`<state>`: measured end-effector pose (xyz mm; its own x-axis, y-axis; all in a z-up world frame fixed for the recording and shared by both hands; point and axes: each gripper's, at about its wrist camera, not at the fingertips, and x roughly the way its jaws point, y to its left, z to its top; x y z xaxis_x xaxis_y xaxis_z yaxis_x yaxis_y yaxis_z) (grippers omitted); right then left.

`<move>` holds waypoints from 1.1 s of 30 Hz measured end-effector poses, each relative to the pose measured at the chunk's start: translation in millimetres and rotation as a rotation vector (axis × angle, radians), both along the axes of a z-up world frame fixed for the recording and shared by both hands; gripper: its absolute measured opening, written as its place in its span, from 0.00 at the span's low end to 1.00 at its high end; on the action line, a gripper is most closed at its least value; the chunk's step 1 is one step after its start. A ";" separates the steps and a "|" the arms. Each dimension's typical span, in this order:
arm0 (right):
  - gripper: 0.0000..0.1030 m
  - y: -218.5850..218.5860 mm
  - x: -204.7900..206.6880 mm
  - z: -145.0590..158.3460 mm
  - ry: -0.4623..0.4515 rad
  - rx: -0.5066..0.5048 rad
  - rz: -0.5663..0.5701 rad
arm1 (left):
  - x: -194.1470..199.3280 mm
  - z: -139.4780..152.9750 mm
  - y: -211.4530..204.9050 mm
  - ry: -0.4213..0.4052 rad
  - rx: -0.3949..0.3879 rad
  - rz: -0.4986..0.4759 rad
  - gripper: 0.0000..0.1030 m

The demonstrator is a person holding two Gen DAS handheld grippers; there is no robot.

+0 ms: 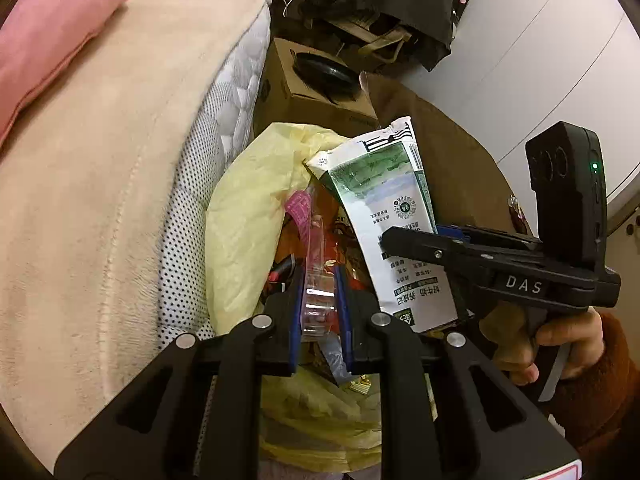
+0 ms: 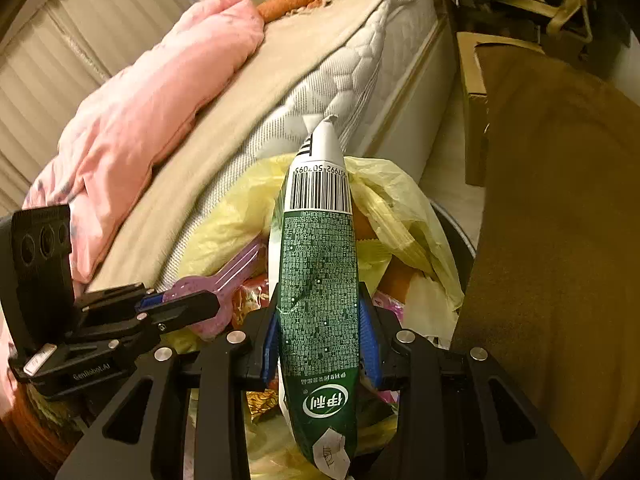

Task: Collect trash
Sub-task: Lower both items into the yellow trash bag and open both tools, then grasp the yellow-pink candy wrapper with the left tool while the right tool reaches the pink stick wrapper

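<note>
Bedside bin, yellow bag open. Left gripper pinches clear wrapper; right gripper clamps milk carton. Both over bag; lower inside before releasing.

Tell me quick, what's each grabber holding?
Left gripper: shut on a clear plastic wrapper.
Right gripper: shut on a green milk pouch.

Bed (pink quilt), curtains
</note>
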<state>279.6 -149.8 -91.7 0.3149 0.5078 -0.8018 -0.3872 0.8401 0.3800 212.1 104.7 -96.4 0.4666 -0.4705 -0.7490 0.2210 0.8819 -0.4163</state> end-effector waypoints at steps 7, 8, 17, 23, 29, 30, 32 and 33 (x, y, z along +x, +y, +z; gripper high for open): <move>0.34 0.7 -4.0 7.8 -0.033 -0.004 0.035 | -3.3 3.9 1.1 -0.018 -0.001 0.008 0.18; 0.41 0.7 -4.8 10.7 -0.045 0.000 0.039 | -6.5 6.1 4.8 -0.021 -0.007 0.015 0.25; 0.52 -8.3 -18.6 44.0 -0.159 0.010 0.023 | -30.5 29.1 26.6 -0.075 -0.009 0.118 0.43; 0.53 -45.8 -39.9 71.9 -0.241 -0.006 -0.052 | -45.5 61.3 17.2 -0.170 0.040 0.150 0.44; 0.59 -105.5 -66.3 83.0 -0.281 -0.026 -0.199 | -49.5 82.1 -30.9 -0.244 0.061 0.070 0.45; 0.60 -117.9 -71.7 83.4 -0.281 -0.019 -0.226 | -50.1 83.7 -38.0 -0.251 0.061 0.056 0.45; 0.63 -142.7 -84.0 83.9 -0.284 -0.037 -0.277 | -50.8 85.9 -59.7 -0.267 0.063 0.018 0.45; 0.63 -152.2 -89.1 83.6 -0.283 -0.047 -0.291 | -50.9 86.0 -74.1 -0.273 0.064 -0.004 0.46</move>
<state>190.5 -302.0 -8.1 0.6518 0.3296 -0.6830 -0.2148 0.9440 0.2506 161.1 30.6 -10.4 0.6533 -0.4290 -0.6238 0.3213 0.9032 -0.2847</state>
